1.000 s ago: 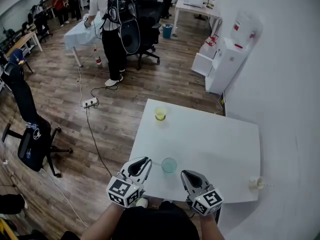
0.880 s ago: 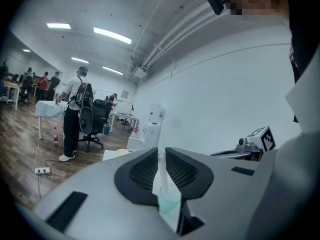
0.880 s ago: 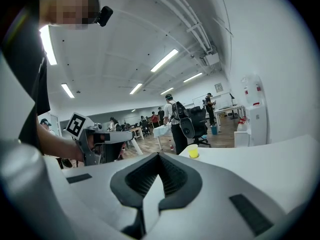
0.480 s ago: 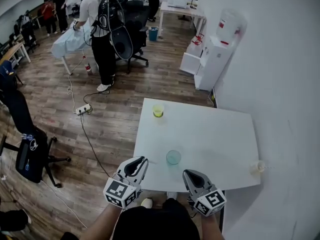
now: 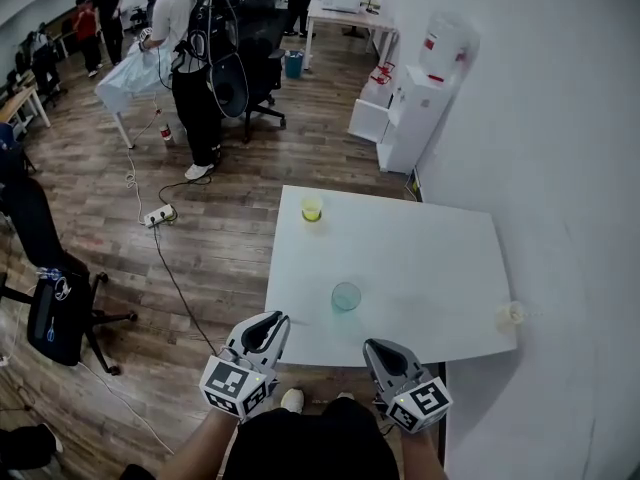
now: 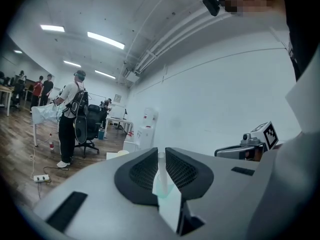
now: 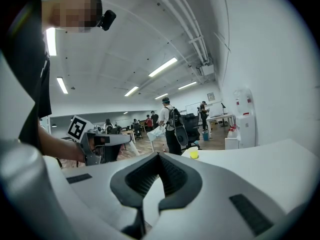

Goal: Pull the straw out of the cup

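My left claw (image 5: 268,321) narrow, right claw (image 5: 378,349) closed, both empty, short of the teal cup (image 5: 346,296). The straw (image 6: 161,166) looks light, crushable; I'd pinch gently above cup rim.

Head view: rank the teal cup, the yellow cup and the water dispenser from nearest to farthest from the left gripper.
Measured from the left gripper:
1. teal cup: on the near part of the table, just ahead and to the gripper's right.
2. yellow cup: at the table's far left corner.
3. water dispenser: standing beyond the table, far right.
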